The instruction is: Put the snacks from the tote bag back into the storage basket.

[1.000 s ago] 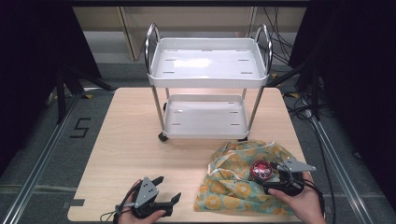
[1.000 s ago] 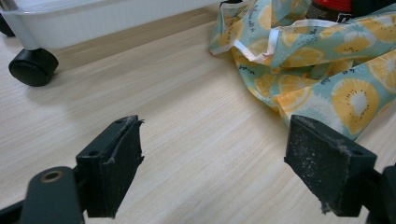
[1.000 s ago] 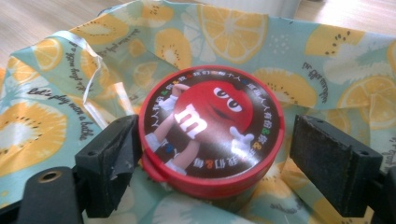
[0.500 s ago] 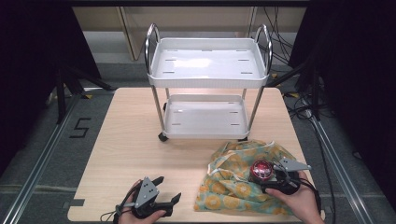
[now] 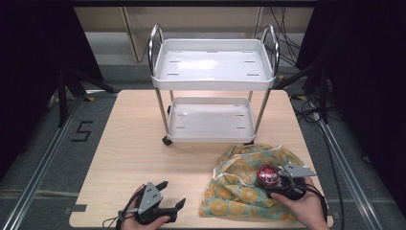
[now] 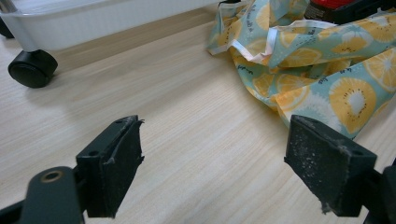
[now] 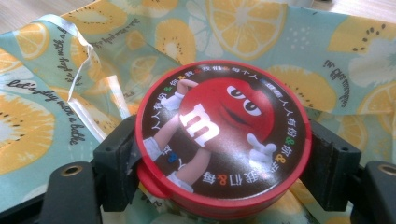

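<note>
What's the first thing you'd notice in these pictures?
Probably the shiny red candy tin with a cartoon face, clamped in the right hand-held gripper over the fruit-print cloth at the table's near right. Behind it stands a white two-shelf cart, and the left hand-held gripper waits open over bare wood.

Over the last second a small shift of the right hand-held gripper [image 5: 276,180] was recorded in the high view: it was carried slightly toward the left of the frame and a little up, away from the lower right corner. The red round tin [image 5: 267,175] clamped between its jaws was displaced with it, by the same slight amount, over the fruit-print cloth [image 5: 237,189]. The person's right hand [image 5: 302,210] was moved along with the gripper. The change was minor; its extent is hard to judge at this picture size.
</note>
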